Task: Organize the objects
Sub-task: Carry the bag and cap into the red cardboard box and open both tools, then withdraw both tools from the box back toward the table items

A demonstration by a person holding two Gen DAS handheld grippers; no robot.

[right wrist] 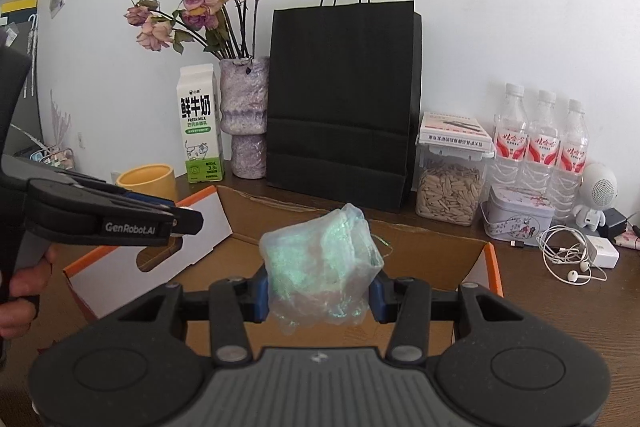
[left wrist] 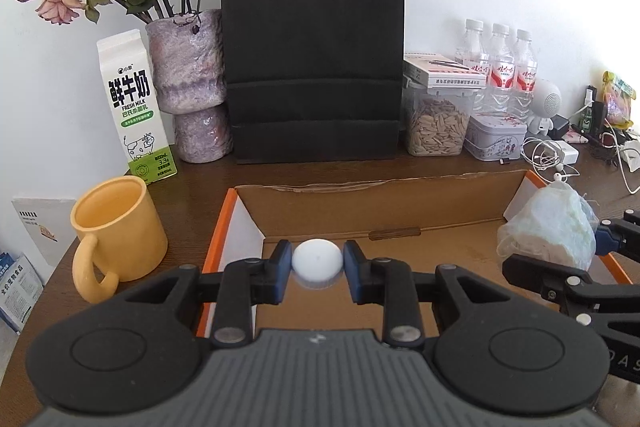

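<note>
My left gripper [left wrist: 317,269] pinches a smooth, hard, light white ball [left wrist: 317,259] across its middle — slippery; right gripper [right wrist: 318,293] squeezes a crinkly plastic bundle [right wrist: 322,269] — soft, weightless — over the cardboard box [left wrist: 400,203].

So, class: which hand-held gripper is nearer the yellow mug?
Left. The left hand-held gripper, holding a white cap, sits just beside the yellow mug; the right hand-held gripper is across the cardboard box.

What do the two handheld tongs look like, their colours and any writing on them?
Both tongs, left and right, have black linkage arms, blue pads on the fingers, silver pivot screws and a ribbed grey body. White lettering "GenRobot.AI" is on the left one's side.
</note>
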